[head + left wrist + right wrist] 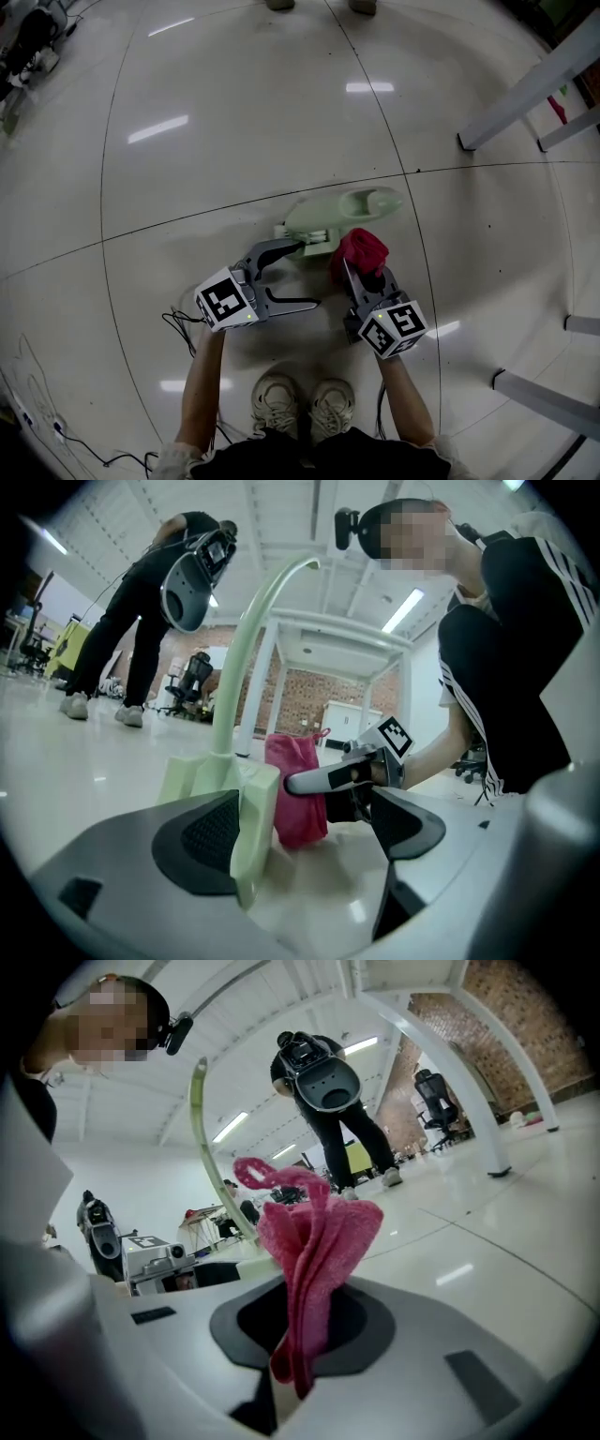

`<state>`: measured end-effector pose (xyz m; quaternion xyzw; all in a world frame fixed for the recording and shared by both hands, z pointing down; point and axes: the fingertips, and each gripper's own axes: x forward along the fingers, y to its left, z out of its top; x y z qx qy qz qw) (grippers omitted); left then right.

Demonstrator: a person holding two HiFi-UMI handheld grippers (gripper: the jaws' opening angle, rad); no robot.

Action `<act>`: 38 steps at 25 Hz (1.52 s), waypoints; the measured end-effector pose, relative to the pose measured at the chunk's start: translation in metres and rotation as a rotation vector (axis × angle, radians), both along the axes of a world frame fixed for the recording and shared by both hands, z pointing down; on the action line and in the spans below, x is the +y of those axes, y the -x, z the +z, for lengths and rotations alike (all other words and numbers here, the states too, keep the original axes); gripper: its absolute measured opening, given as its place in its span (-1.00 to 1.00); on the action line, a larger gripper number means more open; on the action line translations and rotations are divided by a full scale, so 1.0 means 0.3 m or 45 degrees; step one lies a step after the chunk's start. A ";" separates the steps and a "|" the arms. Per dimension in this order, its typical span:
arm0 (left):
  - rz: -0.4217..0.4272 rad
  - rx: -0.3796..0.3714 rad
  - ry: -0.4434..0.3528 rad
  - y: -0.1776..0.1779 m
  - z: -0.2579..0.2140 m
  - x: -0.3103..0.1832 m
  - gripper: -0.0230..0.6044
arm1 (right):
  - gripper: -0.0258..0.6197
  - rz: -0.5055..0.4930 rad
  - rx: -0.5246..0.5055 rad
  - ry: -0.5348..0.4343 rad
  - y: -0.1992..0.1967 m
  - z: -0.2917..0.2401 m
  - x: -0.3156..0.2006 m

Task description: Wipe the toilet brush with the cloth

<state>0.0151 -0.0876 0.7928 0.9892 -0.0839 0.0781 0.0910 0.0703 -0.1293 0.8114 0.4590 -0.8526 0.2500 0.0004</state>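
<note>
A pale green toilet brush (342, 208) lies on the floor with its blocky base (225, 794) nearest me and its curved handle (246, 639) rising behind. My left gripper (305, 275) is open, one jaw resting against the green base and the other well clear of it. A pink cloth (359, 251) hangs bunched from my right gripper (362, 272), which is shut on the cloth (314, 1251) just right of the brush base. In the left gripper view the cloth (295, 789) sits right beside the base; I cannot tell whether they touch.
White table legs (525, 98) stand at the right, another (544, 398) lower right. Cables (56, 431) trail at the lower left. The person's shoes (300, 403) are just behind the grippers. Another person (141, 602) stands bent over farther off.
</note>
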 end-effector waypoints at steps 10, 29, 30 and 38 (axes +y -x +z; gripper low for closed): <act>-0.067 0.007 0.114 0.073 0.095 0.008 0.42 | -0.83 0.003 0.115 -0.047 0.094 0.012 0.082; -0.320 0.079 0.076 0.364 -0.030 0.033 0.42 | -0.83 -0.335 0.201 -0.163 0.431 0.006 0.114; -0.333 0.095 0.068 0.375 -0.047 0.027 0.42 | -0.82 -0.344 0.194 -0.172 0.439 -0.007 0.114; -0.302 0.273 -0.062 0.291 -0.425 -0.043 0.42 | -0.83 -0.261 0.131 -0.255 0.243 -0.267 0.206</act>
